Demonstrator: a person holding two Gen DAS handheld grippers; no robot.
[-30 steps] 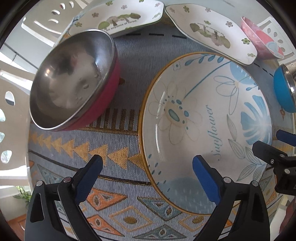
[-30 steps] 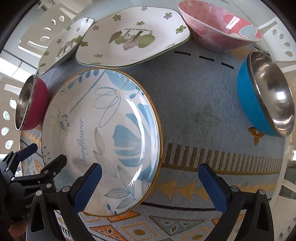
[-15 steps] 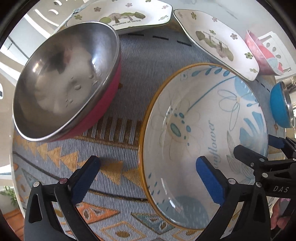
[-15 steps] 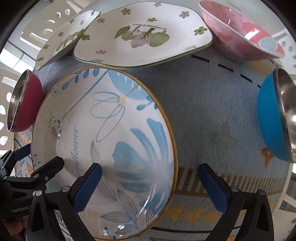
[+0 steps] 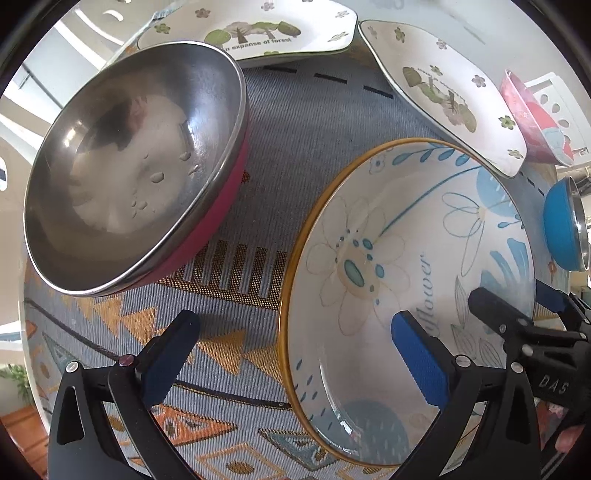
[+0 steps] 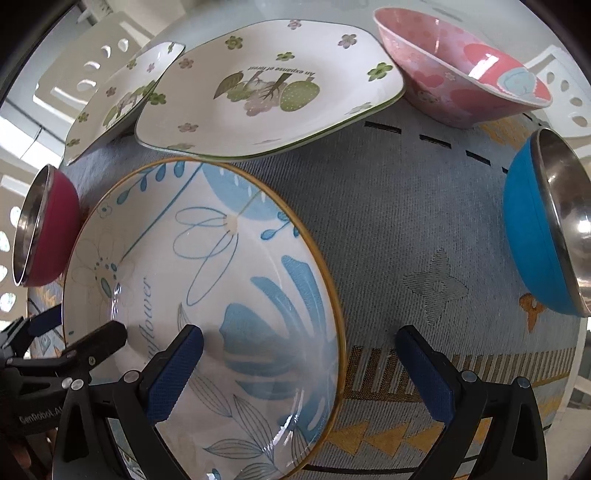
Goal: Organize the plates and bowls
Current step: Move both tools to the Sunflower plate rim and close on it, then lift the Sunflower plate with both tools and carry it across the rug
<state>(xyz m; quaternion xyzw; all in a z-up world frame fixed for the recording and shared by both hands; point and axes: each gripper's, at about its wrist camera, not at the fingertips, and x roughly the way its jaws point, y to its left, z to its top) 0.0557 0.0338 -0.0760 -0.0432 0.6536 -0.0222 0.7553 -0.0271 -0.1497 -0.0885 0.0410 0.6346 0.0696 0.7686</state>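
Note:
A large white bowl with blue flowers and a yellow rim point(image 5: 424, 229) point(image 6: 221, 258) stands on the patterned cloth. My left gripper point(image 5: 295, 354) is open, its jaws astride the bowl's left rim. My right gripper point(image 6: 299, 365) is open, its jaws astride the bowl's right rim. A steel bowl with a red outside point(image 5: 133, 162) point(image 6: 48, 225) stands to the left. Two white square plates with tree prints point(image 5: 258, 29) point(image 6: 273, 85) lie at the back. A pink bowl point(image 6: 461, 81) and a blue steel bowl point(image 6: 543, 229) stand to the right.
A blue-grey tablecloth with orange triangles point(image 5: 295, 129) point(image 6: 406, 221) covers the table. White chairs with cut-outs point(image 6: 92, 62) stand behind it. The table's edge runs close behind the plates.
Both grippers have moved forward and lower toward the flowered bowl, so its rim now lies between each pair of jaws. The dishes have not moved.

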